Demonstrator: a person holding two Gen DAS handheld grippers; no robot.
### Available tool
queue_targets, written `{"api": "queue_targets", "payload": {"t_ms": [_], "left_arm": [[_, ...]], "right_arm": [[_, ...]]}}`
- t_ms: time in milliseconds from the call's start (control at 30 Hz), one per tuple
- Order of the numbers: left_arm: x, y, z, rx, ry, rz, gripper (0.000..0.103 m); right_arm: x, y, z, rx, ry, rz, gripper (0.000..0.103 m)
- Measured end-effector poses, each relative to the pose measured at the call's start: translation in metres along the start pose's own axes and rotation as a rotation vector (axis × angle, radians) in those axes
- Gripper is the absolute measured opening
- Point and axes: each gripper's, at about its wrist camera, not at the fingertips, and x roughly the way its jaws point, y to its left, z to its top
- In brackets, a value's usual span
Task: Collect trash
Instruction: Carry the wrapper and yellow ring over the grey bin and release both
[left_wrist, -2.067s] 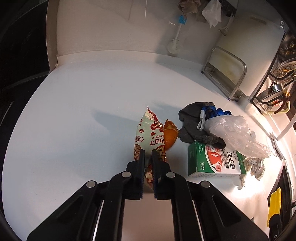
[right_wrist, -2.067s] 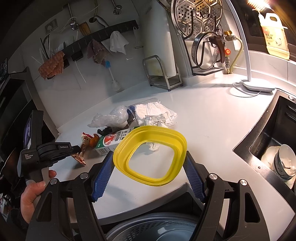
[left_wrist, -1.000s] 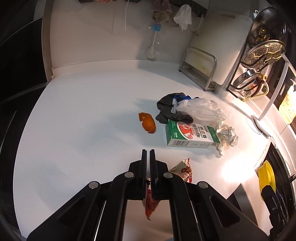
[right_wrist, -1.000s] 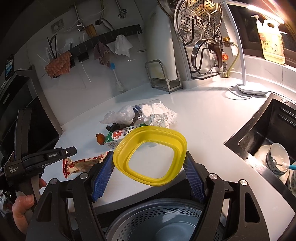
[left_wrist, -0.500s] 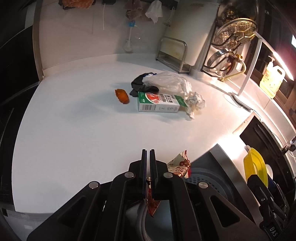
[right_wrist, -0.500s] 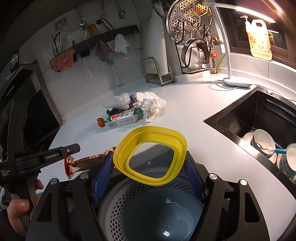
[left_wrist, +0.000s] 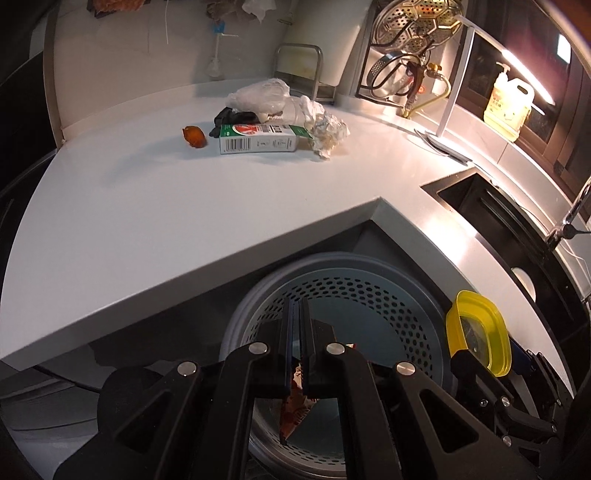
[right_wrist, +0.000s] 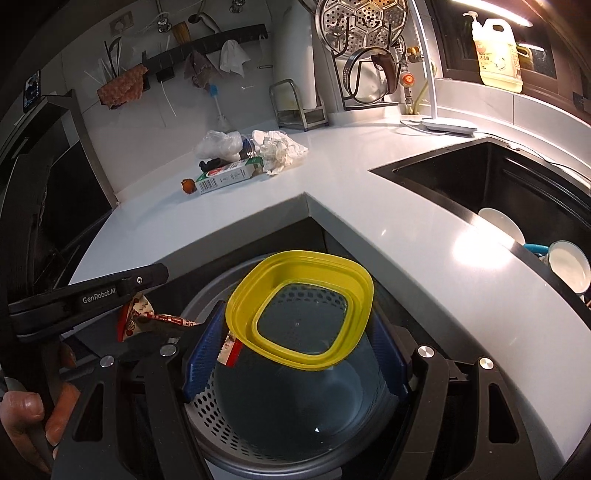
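A red and white snack wrapper (left_wrist: 295, 402) hangs from my left gripper (left_wrist: 295, 308), which is shut on it above the grey perforated bin (left_wrist: 369, 288). In the right wrist view the same wrapper (right_wrist: 147, 317) droops from the left gripper (right_wrist: 144, 282) at the bin's left rim. My right gripper (right_wrist: 299, 354) is shut on a yellow container (right_wrist: 299, 310), held over the bin (right_wrist: 207, 417). On the counter lie an orange peel (left_wrist: 194, 136), a green and white carton (left_wrist: 258, 142), crumpled paper (left_wrist: 328, 133), a plastic bag (left_wrist: 258, 96) and a dark cloth (left_wrist: 232, 116).
The white counter (left_wrist: 184, 206) wraps around the bin with a corner just above it. A black sink (right_wrist: 498, 177) with bowls (right_wrist: 569, 266) lies to the right. A lamp base (right_wrist: 447, 125) and a dish rack (right_wrist: 295, 107) stand at the back wall.
Both grippers have pulled back from the counter and sunk to just over the bin. The wrapper now hangs over the bin's opening instead of the counter.
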Motion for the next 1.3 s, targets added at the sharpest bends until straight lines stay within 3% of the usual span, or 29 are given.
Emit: {"api": "queue_targets", "payload": {"t_ms": [367,1033,1100,1167,1233,1300], "left_arm": [[0.016,-0.012,-0.020,0.048,0.046,0.011,0.004],[0.022,-0.010,-0.028,0.056,0.081,0.053,0.008],[0.023,-0.007,-0.028,0.048,0.087,0.056,0.014],[0.022,-0.004,-0.029,0.039,0.087,0.059,0.029],[0.020,-0.001,-0.029,0.030,0.075,0.062,0.057],[0.017,0.001,-0.029,0.025,0.067,0.061,0.058]], "right_arm": [[0.008,-0.006,-0.021,-0.010,0.049,-0.002,0.071],[0.013,-0.008,-0.024,-0.011,0.065,-0.006,0.072],[0.013,-0.008,-0.024,-0.009,0.068,-0.006,0.073],[0.014,-0.009,-0.024,-0.007,0.073,-0.002,0.074],[0.012,-0.008,-0.023,-0.004,0.068,-0.002,0.078],[0.011,-0.007,-0.023,-0.005,0.065,-0.001,0.079]]}}
